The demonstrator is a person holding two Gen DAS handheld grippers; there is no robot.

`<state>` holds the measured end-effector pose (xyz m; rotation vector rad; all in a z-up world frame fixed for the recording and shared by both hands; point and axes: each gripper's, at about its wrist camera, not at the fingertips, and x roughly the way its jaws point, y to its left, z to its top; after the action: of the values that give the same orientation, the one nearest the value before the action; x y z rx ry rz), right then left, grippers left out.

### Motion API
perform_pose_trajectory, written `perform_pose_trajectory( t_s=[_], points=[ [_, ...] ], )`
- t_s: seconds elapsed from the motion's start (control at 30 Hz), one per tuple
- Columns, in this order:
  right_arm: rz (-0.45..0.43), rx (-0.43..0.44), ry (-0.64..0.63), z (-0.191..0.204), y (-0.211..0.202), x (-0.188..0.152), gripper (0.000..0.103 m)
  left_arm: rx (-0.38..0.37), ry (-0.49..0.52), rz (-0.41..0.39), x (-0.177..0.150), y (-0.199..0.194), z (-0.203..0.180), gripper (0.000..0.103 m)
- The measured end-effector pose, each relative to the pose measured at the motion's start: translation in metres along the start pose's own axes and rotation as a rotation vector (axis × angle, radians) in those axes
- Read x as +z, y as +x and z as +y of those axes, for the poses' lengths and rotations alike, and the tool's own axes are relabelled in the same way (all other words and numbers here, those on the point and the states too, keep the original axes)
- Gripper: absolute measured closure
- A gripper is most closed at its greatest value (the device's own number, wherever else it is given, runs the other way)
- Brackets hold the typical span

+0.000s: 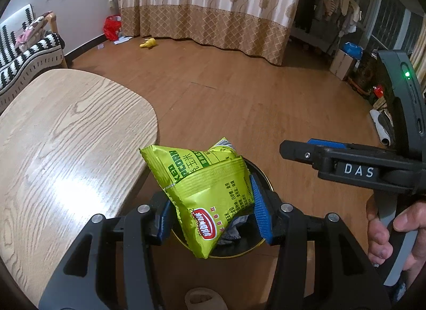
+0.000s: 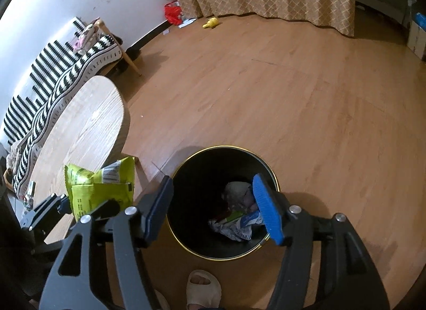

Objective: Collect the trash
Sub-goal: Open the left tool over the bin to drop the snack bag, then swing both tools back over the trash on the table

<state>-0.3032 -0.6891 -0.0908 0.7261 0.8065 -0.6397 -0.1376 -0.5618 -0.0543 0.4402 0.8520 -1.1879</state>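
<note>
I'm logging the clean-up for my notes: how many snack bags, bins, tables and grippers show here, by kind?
Green snack bag: 1, clamped in the left gripper
Black bin: 1, crumpled trash inside
Wooden table: 1
Grippers: 2, the right gripper open over the bin
Total: 5

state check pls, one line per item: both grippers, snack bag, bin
left gripper: shut on the green snack bag
green snack bag: held in the air above the bin
right gripper: open, nothing between its fingers
trash bin: upright on the floor, crumpled wrappers inside
</note>
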Motion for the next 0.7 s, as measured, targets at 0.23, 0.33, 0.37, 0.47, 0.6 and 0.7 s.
perform_pose_trajectory(
  t_s=[0.23, 0.33, 0.37, 0.47, 0.6, 0.7],
  points=[
    [-0.028, -0.014, 0.047, -0.011, -0.006, -0.001, 0.038, -0.024, -0.037, -0.008, 0.003, 0.010, 0.007, 0.034],
    [-0.030, -0.017, 0.051, -0.014, -0.007, -0.001, 0.038, -0.017, -0.043, -0.027, 0.006, 0.009, 0.008, 0.024],
    [-0.030, -0.018, 0.054, -0.015, -0.007, -0.002, 0.038, -0.015, -0.043, -0.031, 0.006, 0.008, 0.008, 0.020],
    [-0.032, -0.016, 0.055, -0.012, -0.008, -0.002, 0.038, -0.005, -0.047, -0.041, 0.005, 0.004, 0.011, 0.017],
    [-0.035, -0.010, 0.038, -0.004, -0.008, -0.002, 0.036, 0.041, -0.053, -0.059, 0.004, -0.012, 0.025, 0.012],
    [-0.044, 0.000, 0.015, 0.009, -0.009, -0.002, 0.033, 0.082, -0.078, -0.086, 0.001, -0.029, 0.044, 0.010]
  ],
)
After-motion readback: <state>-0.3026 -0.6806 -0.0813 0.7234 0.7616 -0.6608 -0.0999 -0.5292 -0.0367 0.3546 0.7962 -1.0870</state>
